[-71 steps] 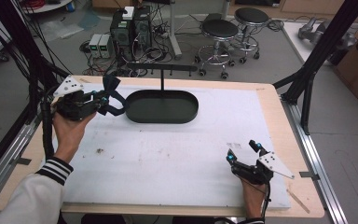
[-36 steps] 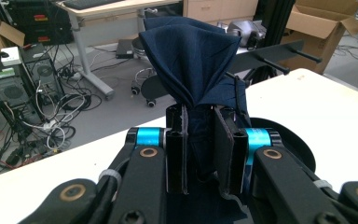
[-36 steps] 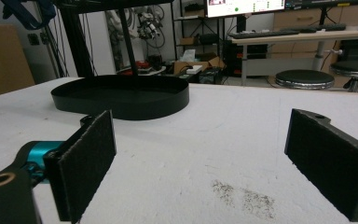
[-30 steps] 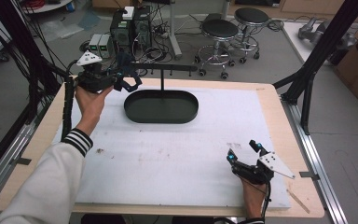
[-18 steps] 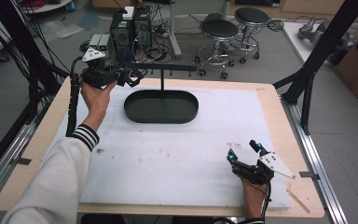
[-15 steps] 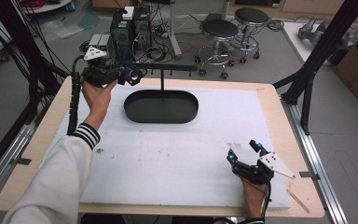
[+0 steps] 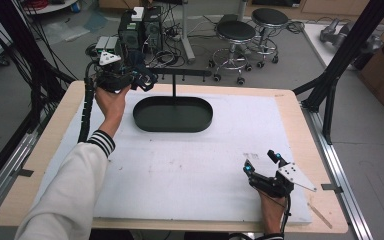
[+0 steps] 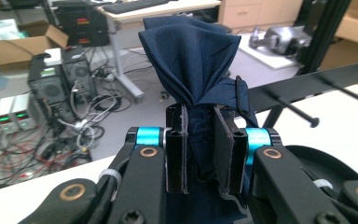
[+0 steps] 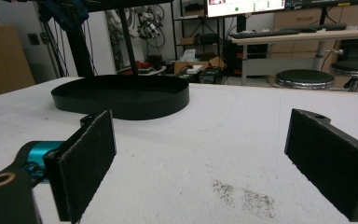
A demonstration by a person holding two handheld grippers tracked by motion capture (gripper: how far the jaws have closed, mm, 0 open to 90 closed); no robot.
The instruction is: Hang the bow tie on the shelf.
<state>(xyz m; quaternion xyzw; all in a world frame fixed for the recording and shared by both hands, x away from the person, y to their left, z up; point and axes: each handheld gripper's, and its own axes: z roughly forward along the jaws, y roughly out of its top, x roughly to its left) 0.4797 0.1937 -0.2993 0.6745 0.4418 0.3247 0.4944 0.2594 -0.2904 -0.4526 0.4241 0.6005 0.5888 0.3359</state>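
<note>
My left gripper (image 7: 141,79) is raised at the far left of the table, shut on a bunched dark blue cloth (image 8: 193,58) with a strap. The cloth (image 7: 139,75) hangs right beside the left end of the stand's crossbar (image 7: 182,74). That crossbar with pegs (image 8: 307,88) sits on a thin post rising from a black oval tray (image 7: 172,114). In the left gripper view the pads (image 8: 176,148) squeeze the cloth's folds. My right gripper (image 7: 261,162) rests on the white mat near the front right, its jaws wide apart with nothing between them (image 9: 200,163).
A white mat (image 7: 190,160) covers most of the wooden table. The black oval tray (image 9: 121,95) stands ahead of the right gripper. Black frame posts (image 7: 335,65) rise at the table's right side; computers, cables and stools stand beyond the far edge.
The left hand has carried the blue cloth up from the table's left edge and rightward to the crossbar's left end. The right gripper has stayed put.
</note>
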